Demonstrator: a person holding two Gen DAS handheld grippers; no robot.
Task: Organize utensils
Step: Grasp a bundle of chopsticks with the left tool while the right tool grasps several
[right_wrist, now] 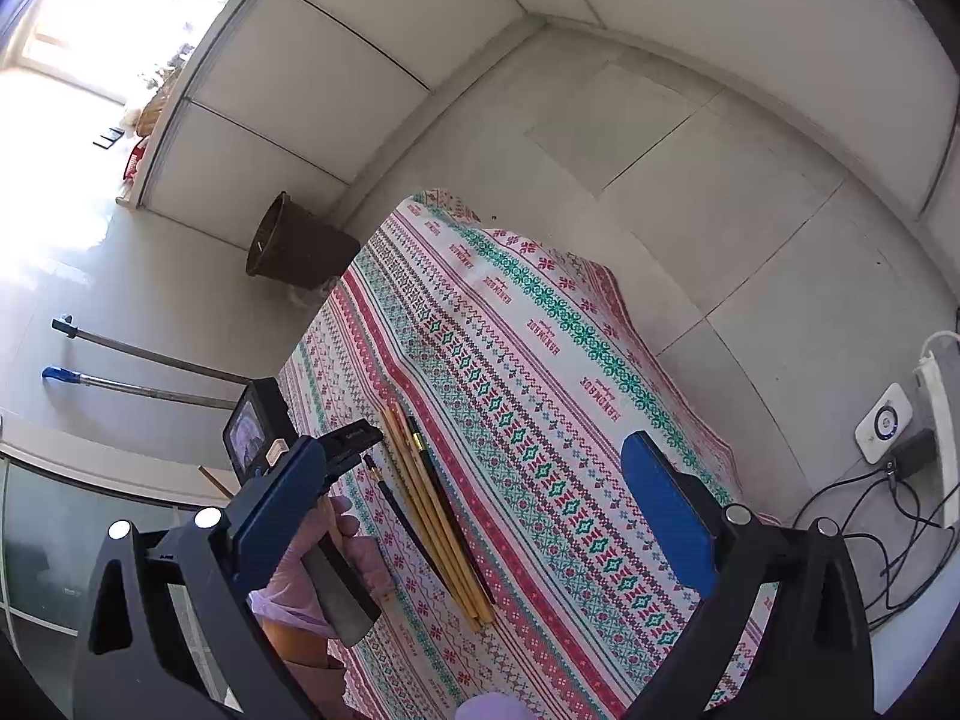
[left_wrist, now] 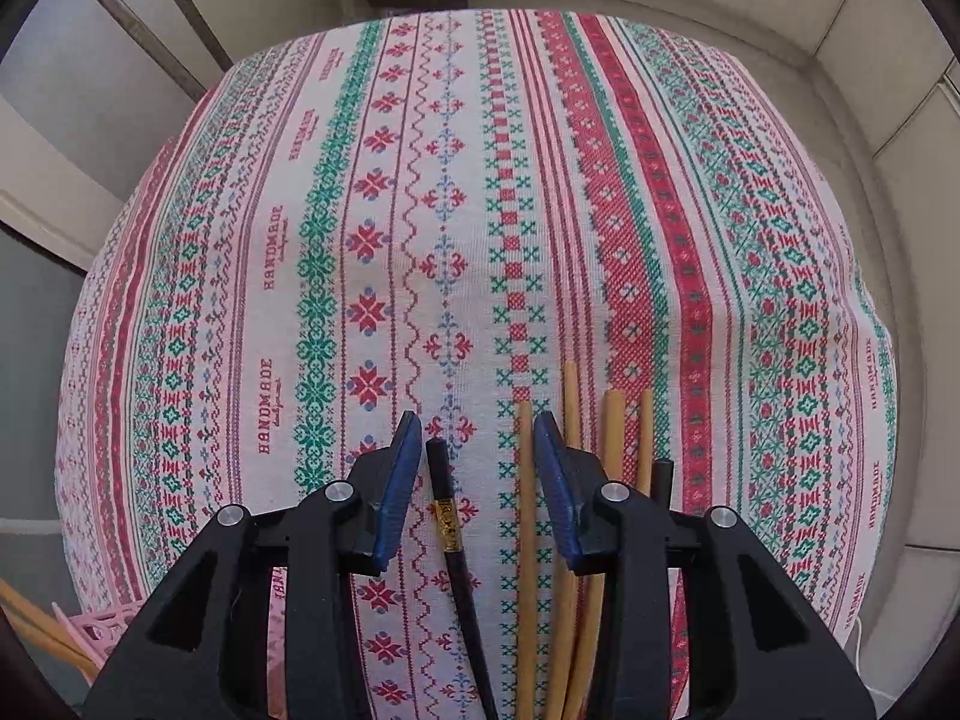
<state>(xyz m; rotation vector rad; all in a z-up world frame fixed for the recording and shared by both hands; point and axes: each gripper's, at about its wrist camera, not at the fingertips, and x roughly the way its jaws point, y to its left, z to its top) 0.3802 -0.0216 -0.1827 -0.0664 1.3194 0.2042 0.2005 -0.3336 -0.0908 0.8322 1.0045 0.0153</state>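
Left gripper [left_wrist: 477, 438] is held low over the patterned tablecloth [left_wrist: 372, 192], jaws spread wide, nothing clamped. One black chopstick [left_wrist: 447, 516] with a gold band is seen lying in the gap between the blue pads [left_wrist: 399, 480] — not touched by either. One wooden chopstick [left_wrist: 527, 510] also lies inside the gap, close to the right pad. The remaining wooden chopsticks [left_wrist: 612, 438] and a second black one [left_wrist: 663, 477] are seen just outside that pad, partly hidden by the finger.

Right gripper [right_wrist: 480, 474] is held high above the table, tilted, jaws wide open and empty. From this view the chopstick bundle [right_wrist: 432, 510] is seen lying roughly parallel on the cloth near the table's left edge, tips staggered. The single black chopstick [right_wrist: 396, 510] is set slightly apart from the bundle. The left gripper's body [right_wrist: 336, 450] and a gloved hand [right_wrist: 324, 546] are visible beside it.

Off-table: dark bucket [right_wrist: 294, 246] on the floor, two long handles [right_wrist: 138, 372] lying flat, cables and a white device [right_wrist: 882, 420] at right.
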